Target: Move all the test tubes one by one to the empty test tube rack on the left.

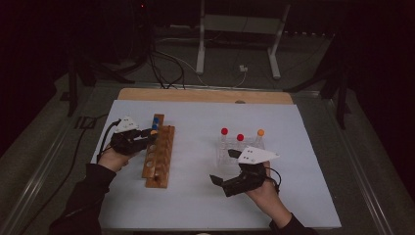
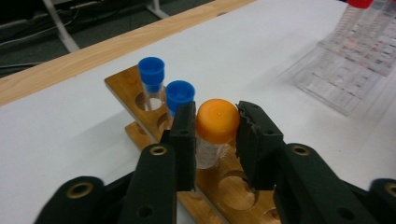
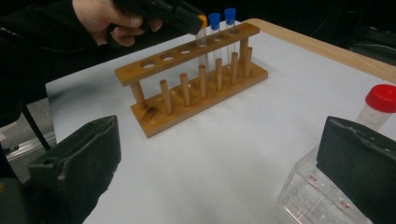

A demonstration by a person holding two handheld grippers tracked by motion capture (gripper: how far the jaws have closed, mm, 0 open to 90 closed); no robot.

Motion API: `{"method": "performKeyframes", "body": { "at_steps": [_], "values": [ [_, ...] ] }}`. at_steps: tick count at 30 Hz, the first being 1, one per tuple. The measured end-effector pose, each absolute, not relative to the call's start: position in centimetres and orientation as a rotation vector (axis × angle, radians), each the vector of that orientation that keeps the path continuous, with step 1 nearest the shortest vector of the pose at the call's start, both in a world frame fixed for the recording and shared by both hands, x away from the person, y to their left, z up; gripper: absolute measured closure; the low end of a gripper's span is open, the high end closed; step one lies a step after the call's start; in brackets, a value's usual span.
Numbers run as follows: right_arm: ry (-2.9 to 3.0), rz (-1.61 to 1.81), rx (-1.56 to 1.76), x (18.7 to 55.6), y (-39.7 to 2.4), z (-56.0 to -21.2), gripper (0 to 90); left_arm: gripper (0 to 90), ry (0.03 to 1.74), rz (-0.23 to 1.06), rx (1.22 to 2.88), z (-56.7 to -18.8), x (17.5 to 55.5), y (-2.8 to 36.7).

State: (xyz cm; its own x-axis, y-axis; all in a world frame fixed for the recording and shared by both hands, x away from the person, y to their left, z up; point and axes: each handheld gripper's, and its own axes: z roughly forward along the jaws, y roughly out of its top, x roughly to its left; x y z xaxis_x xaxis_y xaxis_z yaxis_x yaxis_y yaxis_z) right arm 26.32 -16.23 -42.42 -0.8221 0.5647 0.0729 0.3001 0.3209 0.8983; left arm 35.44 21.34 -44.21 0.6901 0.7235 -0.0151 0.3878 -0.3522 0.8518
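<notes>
Left gripper (image 2: pixel 217 140) straddles the orange-capped tube (image 2: pixel 215 128), which stands in a hole of the wooden rack (image 2: pixel 212 186) next to two blue-capped tubes (image 2: pixel 180 95); the left gripper view shows slight gaps between pads and cap, so the jaws look parted rather than pinching, though the gaps are narrow and hard to judge. The tube is clear, with a pale label whose print is too blurred to read. The high view places the rack at table left, clear plastic rack (image 1: pixel 235 152) at right. Right gripper (image 3: pixel 219 172): jaws spread wide, nothing between them; a red-capped tube (image 3: pixel 380 105) stands just behind one jaw, small red marks on the clear rack illegible.
</notes>
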Motion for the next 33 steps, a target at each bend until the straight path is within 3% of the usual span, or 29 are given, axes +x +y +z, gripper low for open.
{"method": "performKeyframes", "body": {
  "at_steps": [6, 13, 20, 28, 30, 33],
  "values": [
    [2.278, 1.506, 0.796, 26.6, -17.6, -41.4, 0.0, 22.3, 0.779, 0.437, 1.968, -43.2, 34.5, 20.5],
    [2.159, 1.463, 0.887, 27.9, -21.3, -40.0, 0.0, 3.6, 0.699, 0.336, 1.92, -42.2, 33.8, 20.0],
    [2.07, 1.376, 1.025, 29.7, -25.1, -40.5, 0.0, 1.1, 0.653, 0.308, 1.921, -41.7, 33.3, 19.5],
    [2.089, 1.252, 1.15, 31.9, -27.3, -43.3, 0.0, 1.1, 0.624, 0.296, 1.912, -41.5, 33.0, 19.1],
    [2.1, 1.235, 1.172, 32.3, -27.7, -44.0, 5.2, 1.1, 0.623, 0.288, 1.907, -41.5, 33.0, 19.1],
    [2.113, 1.206, 1.203, 32.9, -27.8, -44.7, 6.1, 1.1, 0.621, 0.283, 1.908, -41.5, 33.0, 19.0]
  ]
}}
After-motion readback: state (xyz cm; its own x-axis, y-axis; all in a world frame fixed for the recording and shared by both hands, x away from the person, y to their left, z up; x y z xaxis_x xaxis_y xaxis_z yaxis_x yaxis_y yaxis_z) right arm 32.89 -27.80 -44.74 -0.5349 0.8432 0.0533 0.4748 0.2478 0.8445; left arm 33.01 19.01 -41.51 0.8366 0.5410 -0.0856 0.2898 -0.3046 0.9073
